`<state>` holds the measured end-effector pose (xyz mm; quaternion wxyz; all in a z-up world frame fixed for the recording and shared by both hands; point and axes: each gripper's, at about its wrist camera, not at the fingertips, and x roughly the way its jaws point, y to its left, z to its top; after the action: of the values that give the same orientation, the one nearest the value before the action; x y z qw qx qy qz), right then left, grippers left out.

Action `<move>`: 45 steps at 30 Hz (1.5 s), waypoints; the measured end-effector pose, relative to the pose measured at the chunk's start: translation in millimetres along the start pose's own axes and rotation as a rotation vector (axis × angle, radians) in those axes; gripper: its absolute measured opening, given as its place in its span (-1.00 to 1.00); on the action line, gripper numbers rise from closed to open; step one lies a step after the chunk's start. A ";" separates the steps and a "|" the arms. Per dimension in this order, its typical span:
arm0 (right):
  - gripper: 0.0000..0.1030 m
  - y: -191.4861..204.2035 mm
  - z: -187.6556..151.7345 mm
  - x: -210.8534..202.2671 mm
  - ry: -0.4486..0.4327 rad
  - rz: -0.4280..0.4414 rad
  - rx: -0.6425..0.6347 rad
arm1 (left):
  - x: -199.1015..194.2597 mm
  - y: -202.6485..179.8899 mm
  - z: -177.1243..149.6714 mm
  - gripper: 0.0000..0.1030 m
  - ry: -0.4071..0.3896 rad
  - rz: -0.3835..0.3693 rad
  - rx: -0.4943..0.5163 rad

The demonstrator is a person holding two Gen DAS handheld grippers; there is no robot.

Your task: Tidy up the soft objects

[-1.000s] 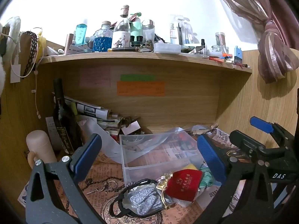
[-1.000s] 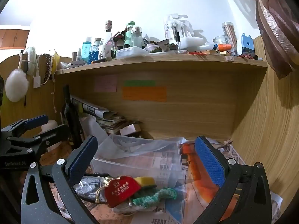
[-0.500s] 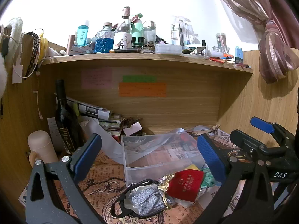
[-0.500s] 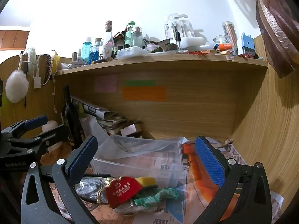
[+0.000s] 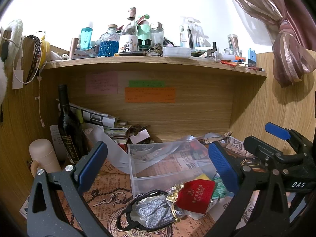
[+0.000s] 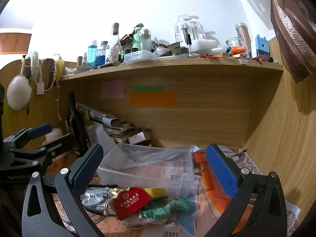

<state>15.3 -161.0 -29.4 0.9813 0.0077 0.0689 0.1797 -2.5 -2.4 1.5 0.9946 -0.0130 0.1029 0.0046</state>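
Observation:
A pile of soft things lies on the paper-covered desk in front of a clear plastic box [image 5: 169, 167] [image 6: 150, 169]. It holds a red pouch [image 5: 195, 194] [image 6: 131, 200], a grey sparkly pouch with black cord [image 5: 154, 213] [image 6: 94, 196], a yellow sponge [image 6: 155, 191] and a green knit piece [image 6: 167, 207]. My left gripper [image 5: 158, 167] is open and empty above the pile. My right gripper [image 6: 154, 167] is open and empty, hovering above the pile and box. Each gripper shows in the other's view.
A dark wine bottle [image 5: 68, 126] and a beige cylinder [image 5: 43, 156] stand at the left. Stacked papers [image 5: 106, 122] lie at the back. The shelf [image 5: 154, 62] above is crowded with bottles. Wooden walls close both sides; a curtain [image 5: 286, 59] hangs right.
Both views have shifted only slightly; the grippers stay open and hovering above the pile. Nothing has been taken hold of.

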 end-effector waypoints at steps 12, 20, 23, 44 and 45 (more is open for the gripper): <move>1.00 2.0 2.3 -4.4 -0.009 0.003 0.005 | -1.0 -2.1 4.9 1.00 -0.006 0.002 -0.001; 1.00 3.6 3.9 -7.2 -0.017 0.011 0.003 | -1.0 -1.7 4.6 1.00 -0.006 0.001 -0.001; 1.00 3.4 4.5 -7.7 -0.020 0.012 0.002 | -0.2 -1.7 6.1 1.00 -0.005 -0.002 0.000; 1.00 3.2 4.3 -8.6 -0.021 0.014 0.008 | 2.7 -7.4 4.9 1.00 -0.006 0.001 0.008; 1.00 3.4 4.2 -8.4 -0.019 0.015 0.010 | 2.3 -6.5 4.1 1.00 -0.006 0.001 0.008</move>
<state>6.9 -160.8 -24.0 0.9804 0.0146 0.0606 0.1867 0.7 -8.8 5.2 0.9949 -0.0092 0.0999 0.0047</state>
